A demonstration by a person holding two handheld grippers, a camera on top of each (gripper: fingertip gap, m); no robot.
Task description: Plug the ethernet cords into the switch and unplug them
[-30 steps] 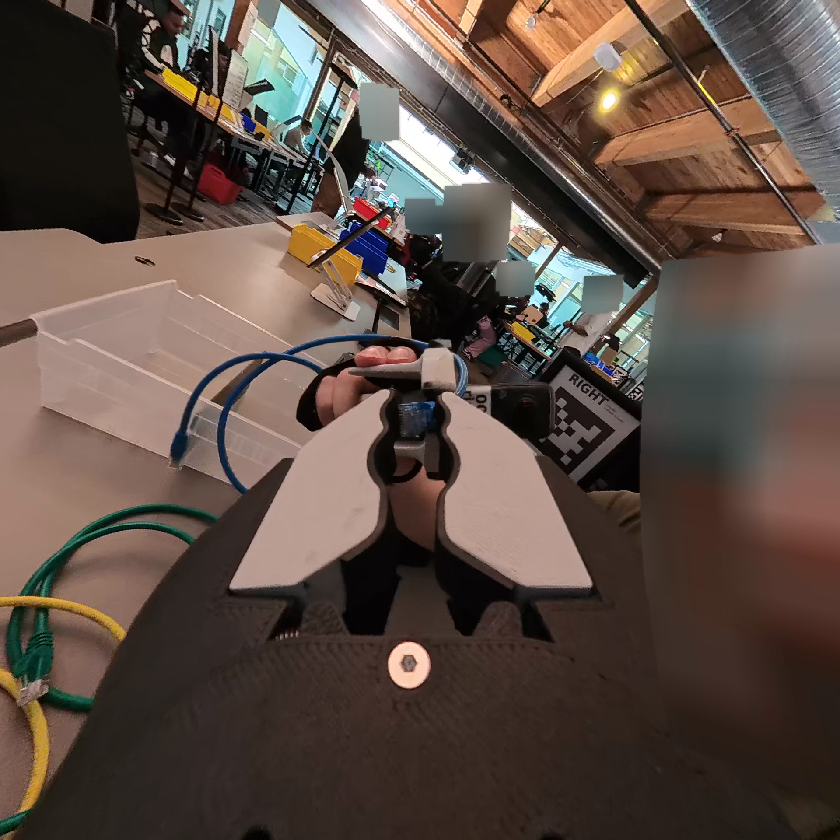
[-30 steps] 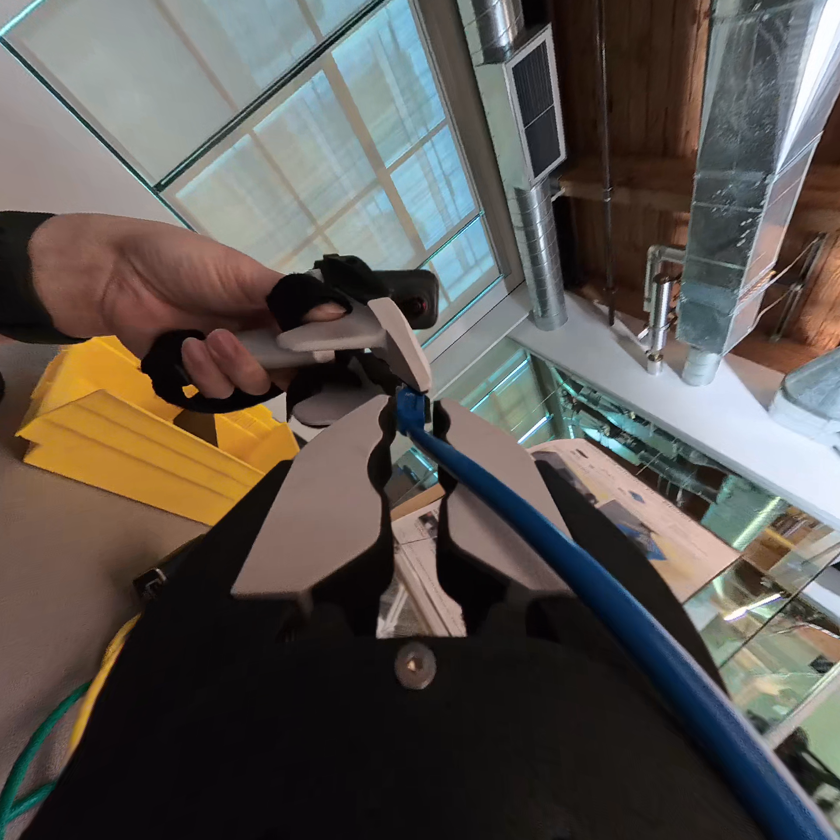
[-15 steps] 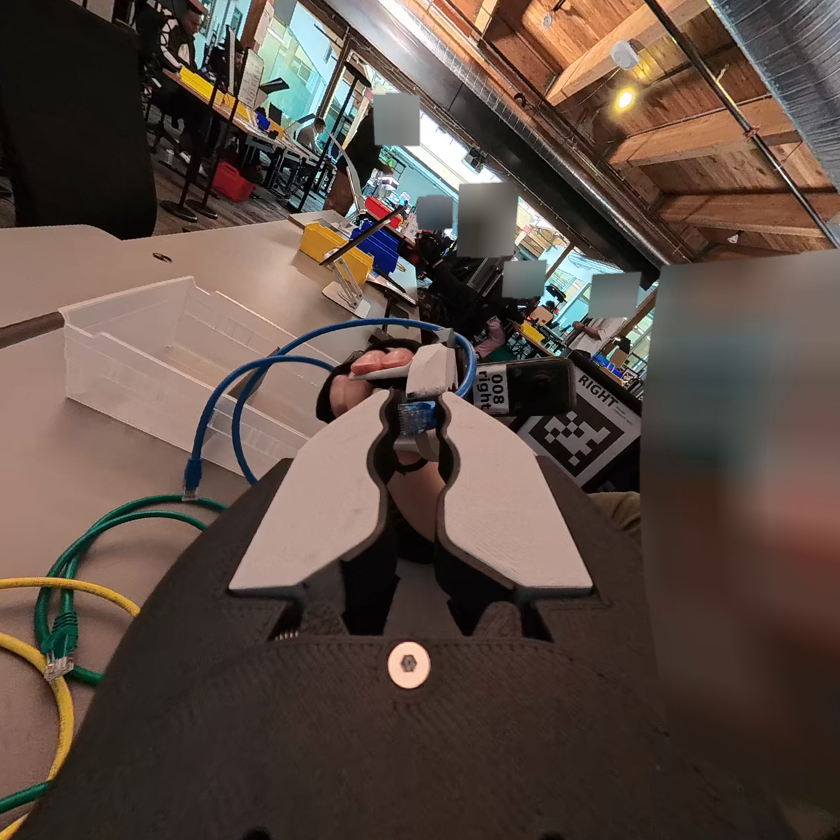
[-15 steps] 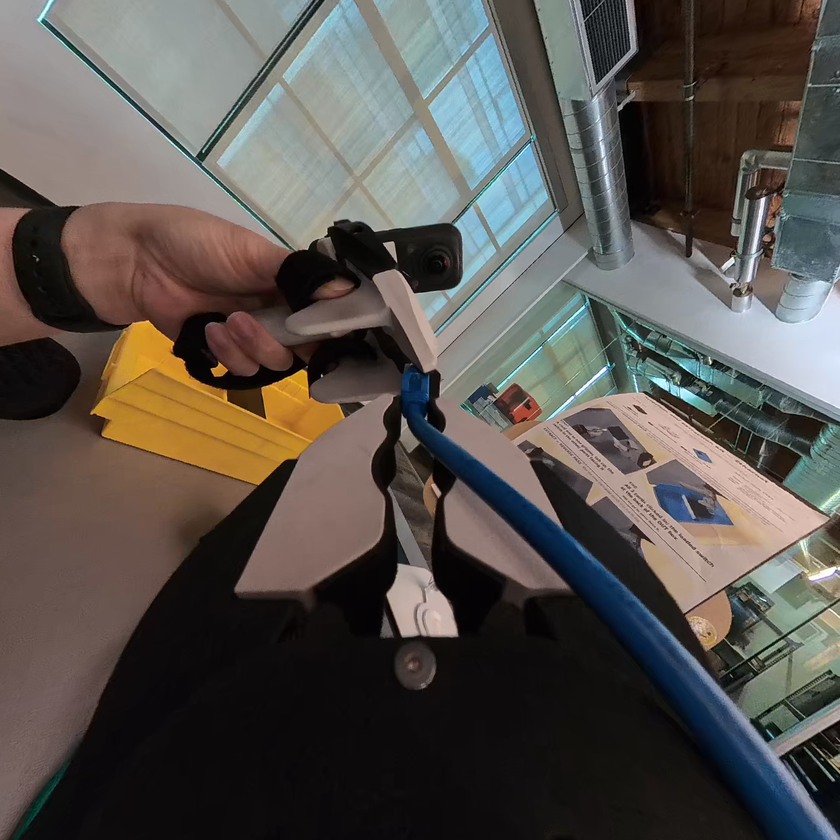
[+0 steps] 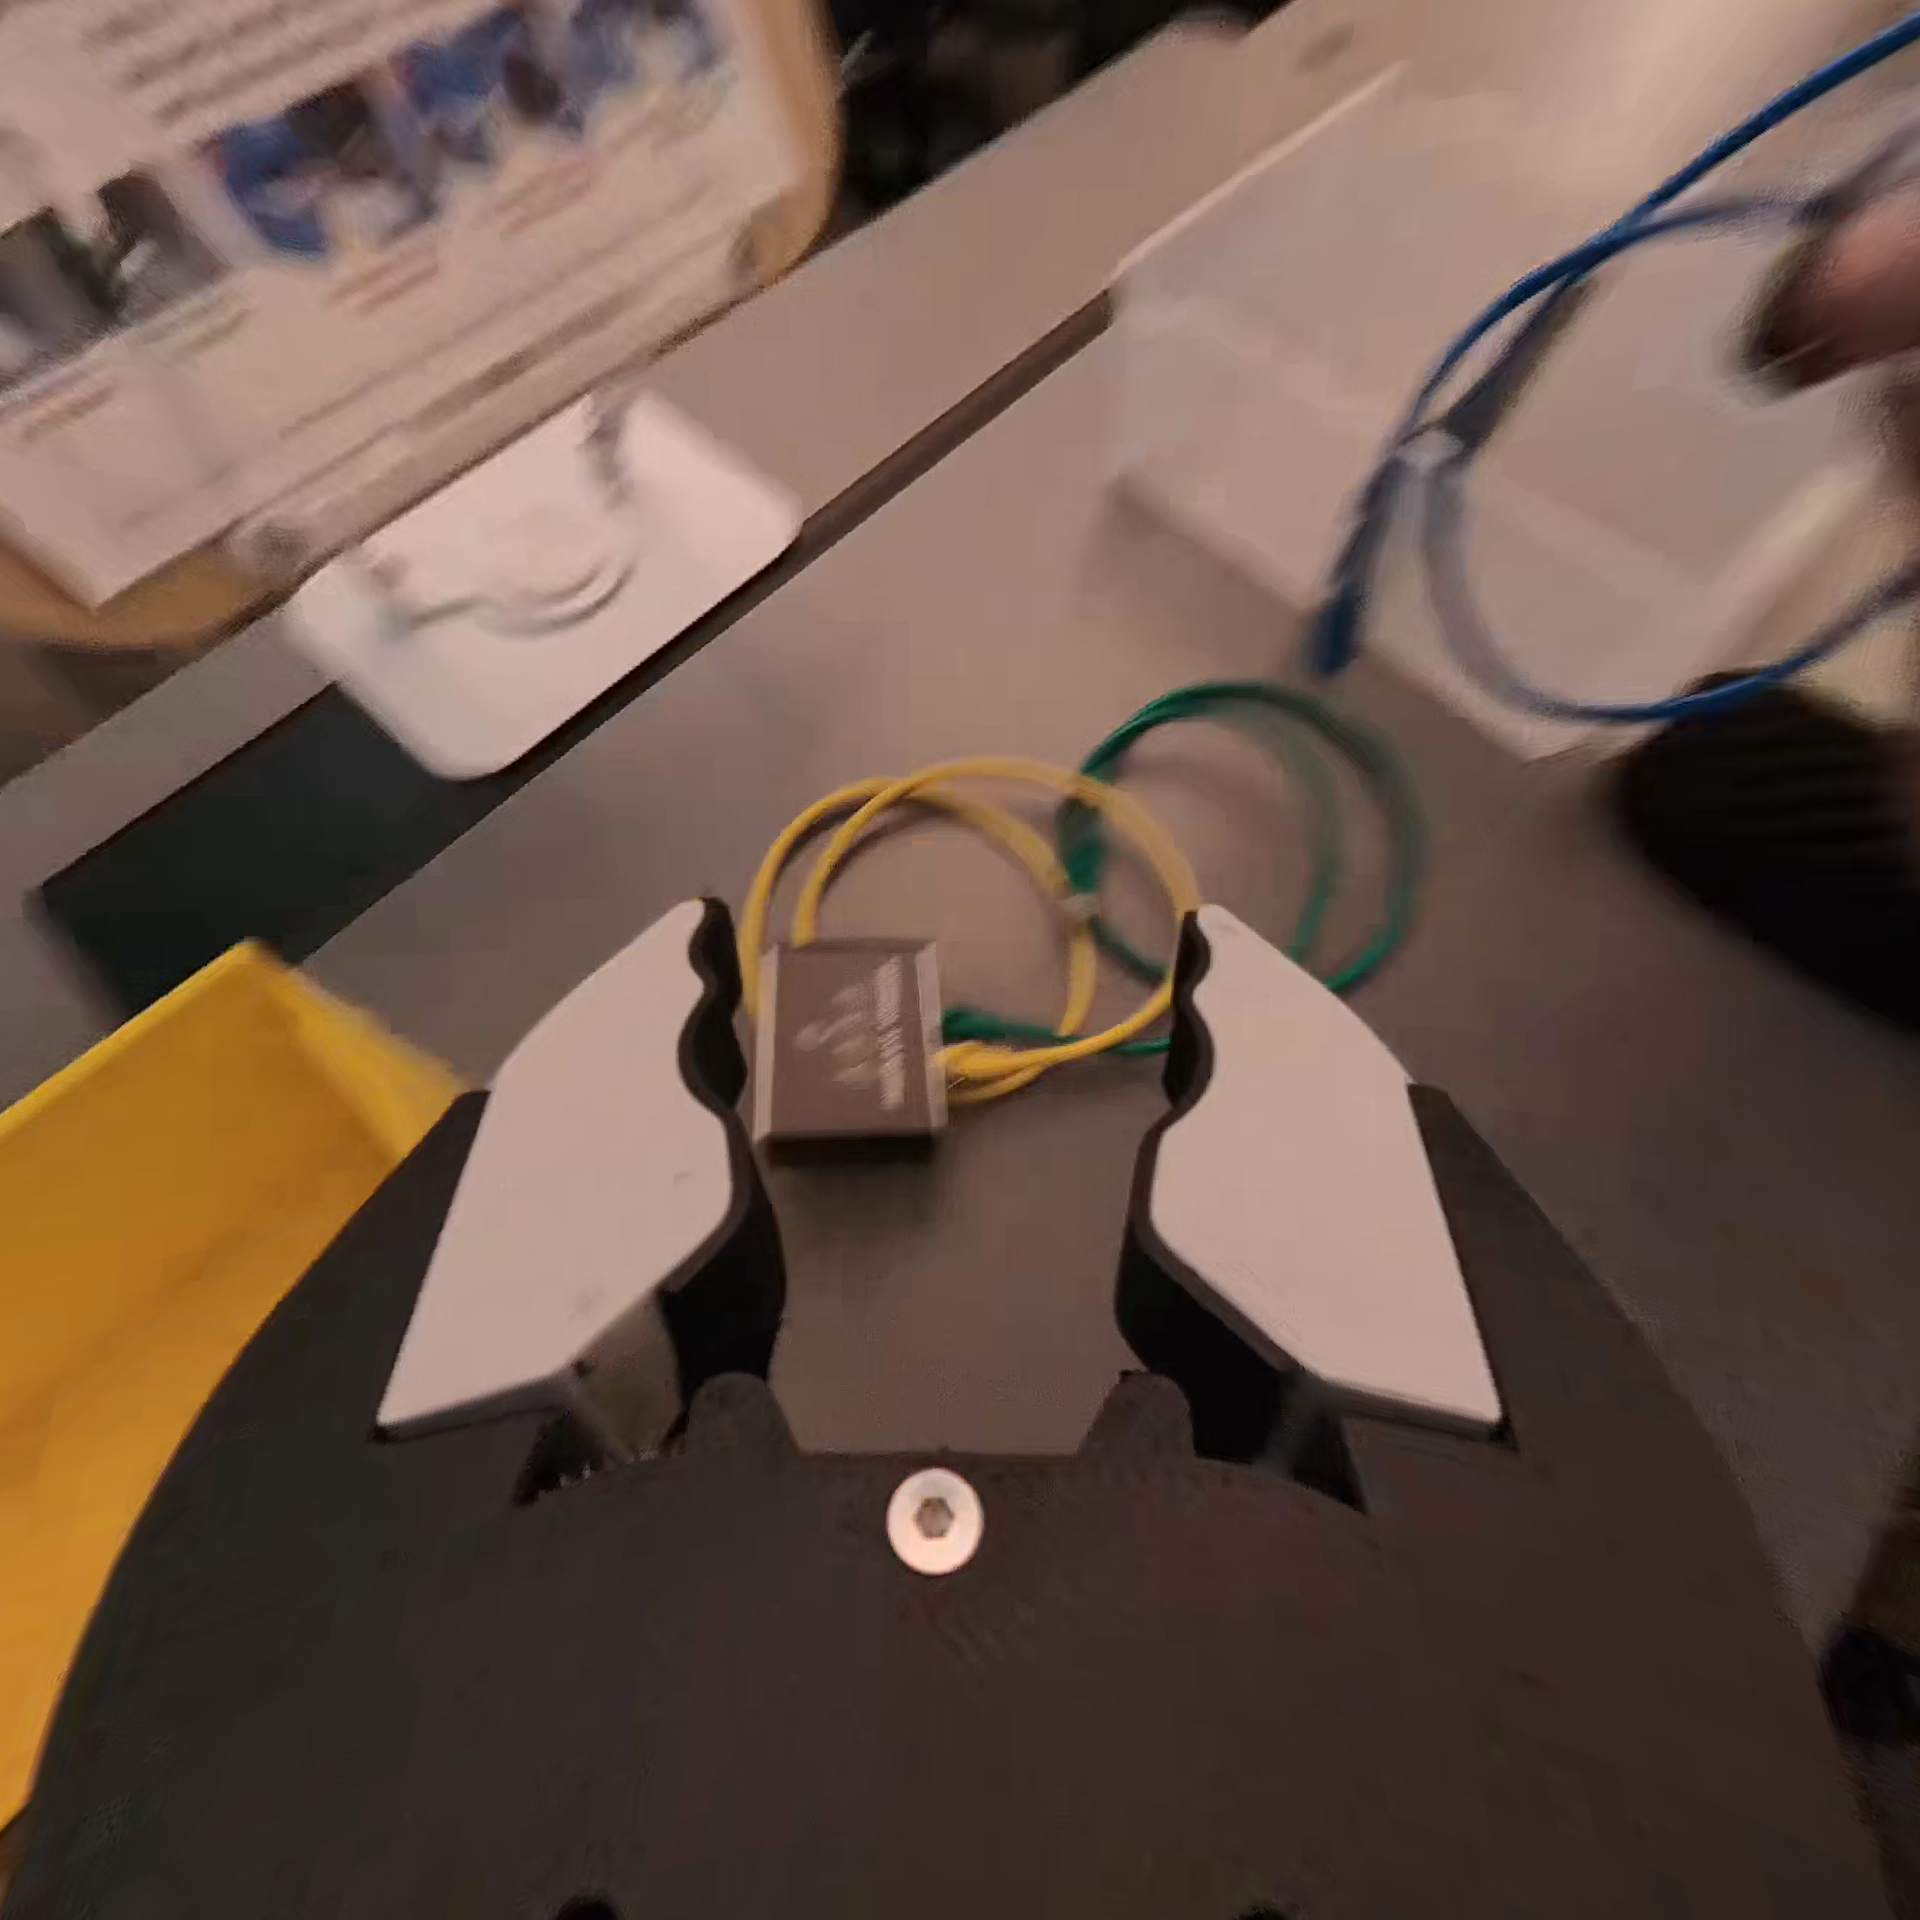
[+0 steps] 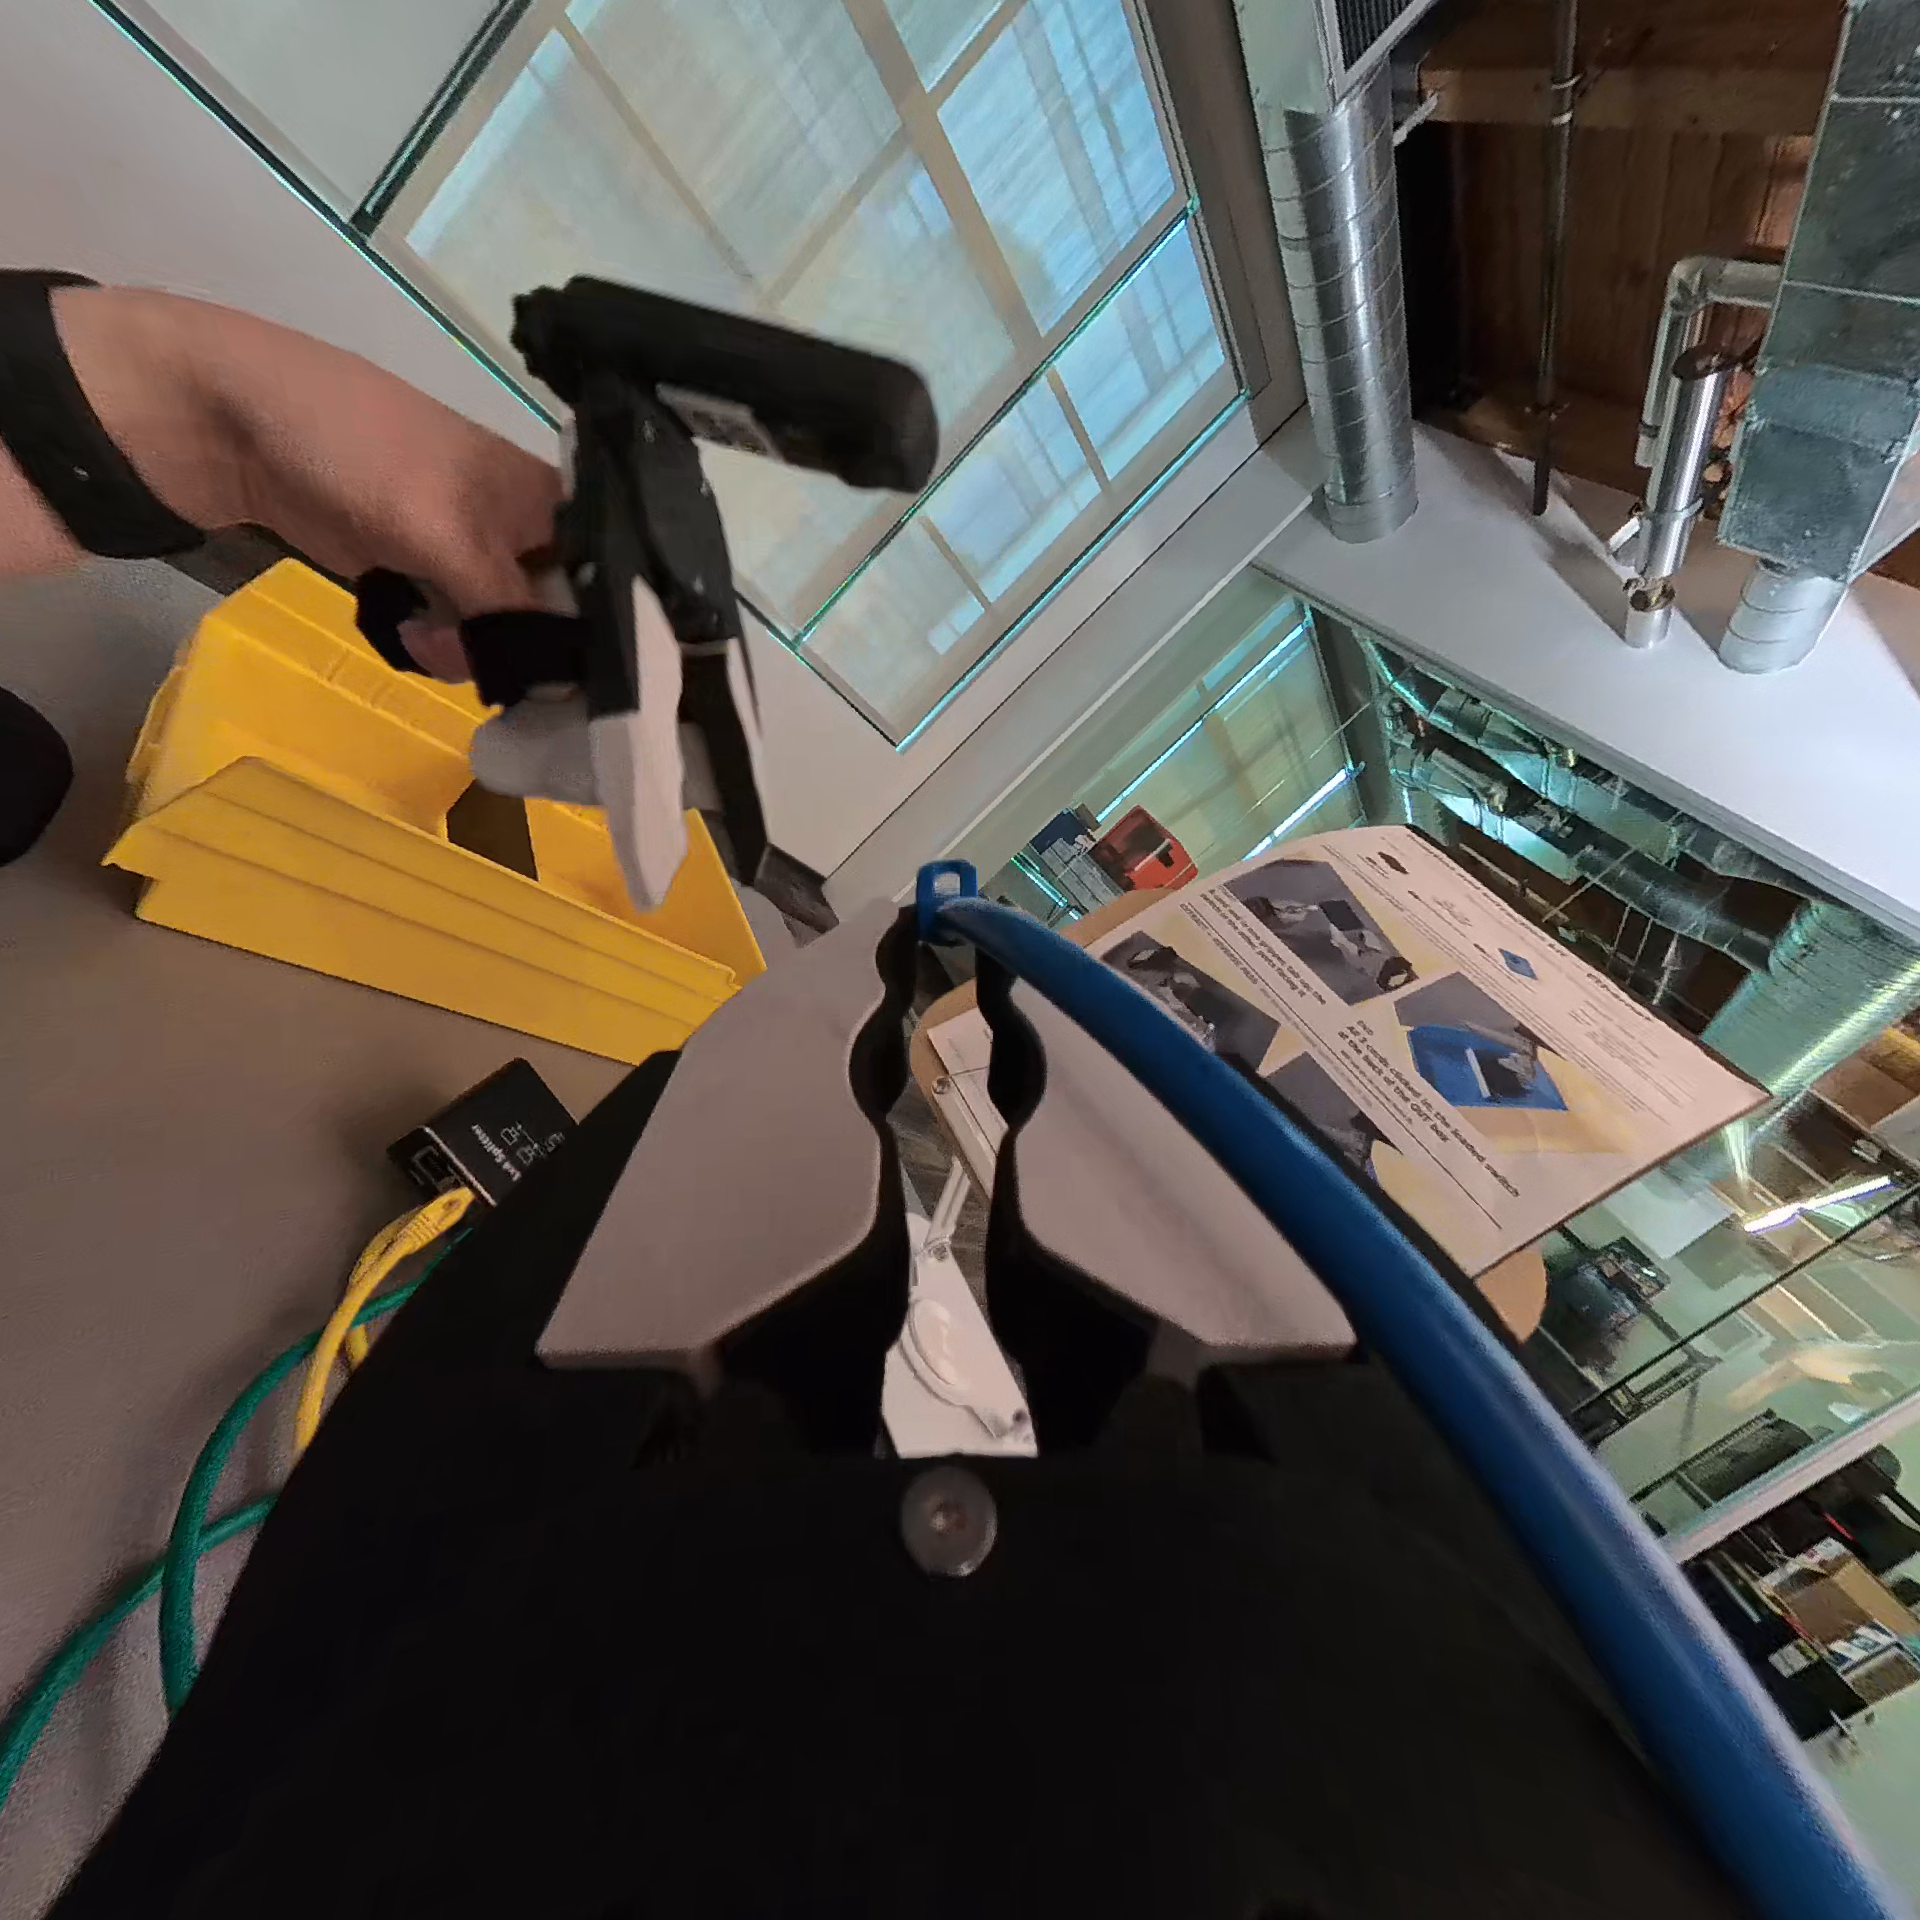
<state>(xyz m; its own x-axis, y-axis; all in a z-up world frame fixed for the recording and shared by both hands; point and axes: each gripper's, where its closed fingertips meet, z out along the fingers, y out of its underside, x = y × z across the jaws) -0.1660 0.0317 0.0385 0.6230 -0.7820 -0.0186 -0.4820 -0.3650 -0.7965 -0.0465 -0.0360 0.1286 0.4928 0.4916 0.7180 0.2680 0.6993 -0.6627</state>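
Left wrist view looks down on switch (image 5: 850, 1047); right tilts upward, sharing it.

Black printed gripper body (image 5: 935, 1714), grey wavy-edged fingers (image 5: 613, 1164), silver hex screw (image 5: 934, 1521), black wristband (image 6: 73, 436).

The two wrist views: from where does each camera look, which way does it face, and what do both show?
Left wrist view: sits behind the open left gripper, faces down at the switch on the table.
Right wrist view: sits behind the right gripper, shut on the blue cord, faces upward to windows; a hand shows.
Shared: switch, yellow cord, green cord, yellow bin.
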